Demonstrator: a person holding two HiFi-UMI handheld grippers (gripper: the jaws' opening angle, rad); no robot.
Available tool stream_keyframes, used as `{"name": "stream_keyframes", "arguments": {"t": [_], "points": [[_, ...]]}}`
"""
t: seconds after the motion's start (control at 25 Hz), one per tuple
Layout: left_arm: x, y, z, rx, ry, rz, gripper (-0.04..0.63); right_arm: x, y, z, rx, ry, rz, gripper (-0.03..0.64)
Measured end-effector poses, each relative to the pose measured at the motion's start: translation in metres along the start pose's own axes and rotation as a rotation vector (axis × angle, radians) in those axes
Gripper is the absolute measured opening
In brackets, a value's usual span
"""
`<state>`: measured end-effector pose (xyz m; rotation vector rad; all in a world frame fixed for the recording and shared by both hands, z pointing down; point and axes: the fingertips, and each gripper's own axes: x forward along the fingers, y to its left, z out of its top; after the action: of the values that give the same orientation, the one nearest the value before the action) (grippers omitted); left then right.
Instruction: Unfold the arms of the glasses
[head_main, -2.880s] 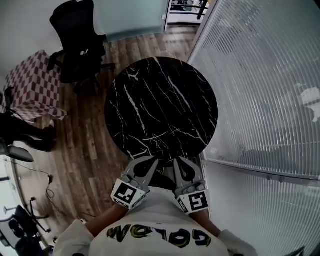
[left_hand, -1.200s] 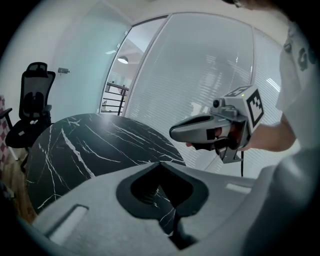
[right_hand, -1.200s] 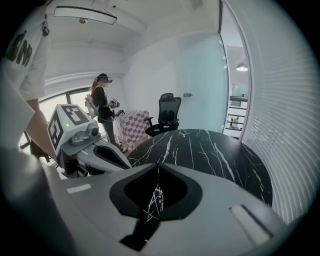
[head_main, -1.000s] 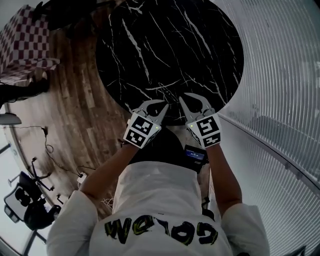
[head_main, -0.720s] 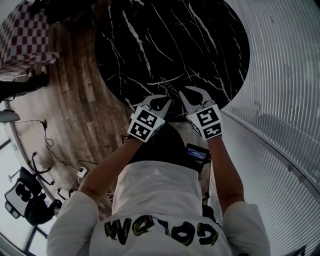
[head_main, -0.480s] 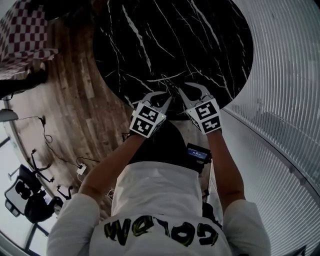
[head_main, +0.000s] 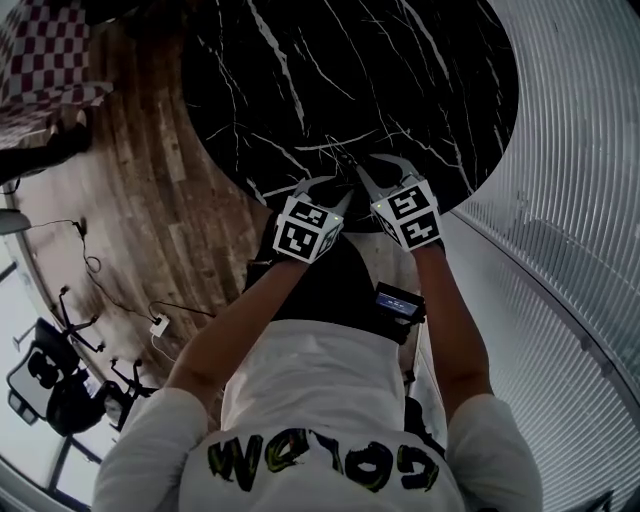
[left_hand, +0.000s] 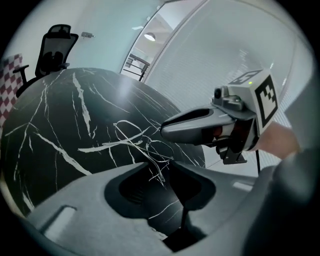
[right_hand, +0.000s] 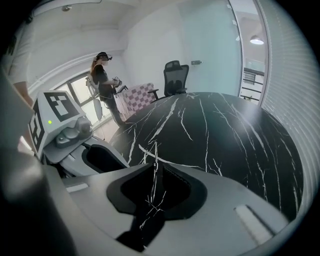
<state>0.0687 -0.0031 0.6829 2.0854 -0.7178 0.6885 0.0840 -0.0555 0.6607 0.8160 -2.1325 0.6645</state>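
Thin wire-framed glasses (head_main: 346, 158) lie near the front edge of the round black marble table (head_main: 400, 60). In the left gripper view the glasses (left_hand: 142, 145) sit just beyond my jaw tips. My left gripper (head_main: 335, 192) has its jaws opening, a strand of the frame passing through the narrow gap (left_hand: 165, 167) without being pressed. My right gripper (head_main: 362, 172) comes in from the right (left_hand: 164, 132). In its own view its tips (right_hand: 154, 167) are closed on a thin upright piece of the glasses (right_hand: 152, 150). The left gripper (right_hand: 125, 162) is close beside it.
A ribbed glass wall (head_main: 570, 150) runs along the table's right side. A black office chair (right_hand: 175, 75) and a checkered cloth (right_hand: 137, 95) stand beyond the table's far edge, and a person (right_hand: 102, 80) stands by the window. Cables (head_main: 150, 325) lie on the wooden floor at the left.
Both grippers have come down and forward from in front of my body to the table's near edge. They now sit close together at the glasses.
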Motion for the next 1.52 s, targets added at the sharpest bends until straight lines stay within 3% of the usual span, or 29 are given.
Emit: {"name": "stream_keyframes", "arguments": {"t": [0.48, 1.0, 1.52], "points": [[0.016, 0.009, -0.009, -0.033, 0.01, 0.05, 0.134, 0.008, 0.004, -0.007, 0.011, 0.018, 0.028, 0.06], [0.014, 0.015, -0.012, -0.036, 0.007, 0.07, 0.02, 0.014, 0.02, -0.015, 0.013, 0.055, 0.063, 0.064], [0.013, 0.018, -0.019, -0.015, 0.025, 0.08, 0.017, 0.017, 0.018, -0.025, -0.062, 0.083, 0.028, 0.031]]}}
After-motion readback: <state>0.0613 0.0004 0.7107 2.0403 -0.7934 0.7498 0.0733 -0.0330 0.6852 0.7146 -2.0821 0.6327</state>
